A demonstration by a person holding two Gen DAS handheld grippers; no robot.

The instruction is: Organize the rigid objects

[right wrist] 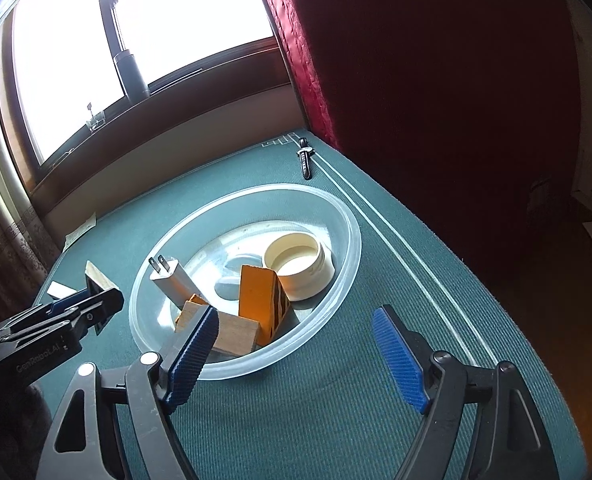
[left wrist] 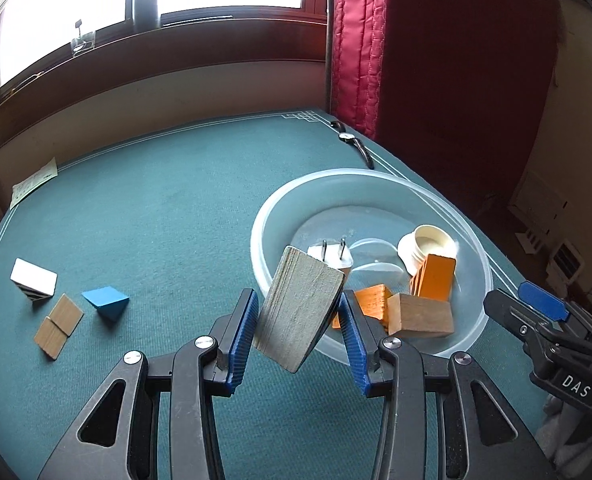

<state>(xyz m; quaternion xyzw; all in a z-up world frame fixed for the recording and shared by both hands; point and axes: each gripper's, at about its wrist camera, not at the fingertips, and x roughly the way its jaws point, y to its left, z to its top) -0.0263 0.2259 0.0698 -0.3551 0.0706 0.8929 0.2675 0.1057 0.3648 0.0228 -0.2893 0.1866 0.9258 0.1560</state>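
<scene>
Gripping a grey wooden block (left wrist: 302,310) between its blue pads (left wrist: 243,330), the left gripper (left wrist: 298,336) holds it tilted, lifted off the green table (left wrist: 168,208), at the 9 o'clock rim of the clear plastic bowl (left wrist: 472,240); the jaws are closed only as far as the block's width, pressing on its two sides. Inside the bowl lie a white plug adapter (left wrist: 332,258) with prongs up at about 9 o'clock, a cream round lid (left wrist: 428,246) at about 1 o'clock, an orange block (left wrist: 436,282) leaning against that lid, a second orange block (left wrist: 372,302) and a plain wooden block (left wrist: 422,314) at 6 o'clock, touching each other. Well apart at the table's 9 o'clock sit a blue wedge (left wrist: 106,300), a white box (left wrist: 34,278) and two flat wooden tiles (left wrist: 58,326) just beside one another; a wristwatch (left wrist: 354,142) lies at 12 o'clock beyond the bowl, near the red curtain (left wrist: 360,48).

The right gripper (right wrist: 296,354) hovers at the bowl's 5 o'clock edge with jaws spread wide and nothing between them; its left pad (right wrist: 194,356) overlaps the bowl rim in the right wrist view.
</scene>
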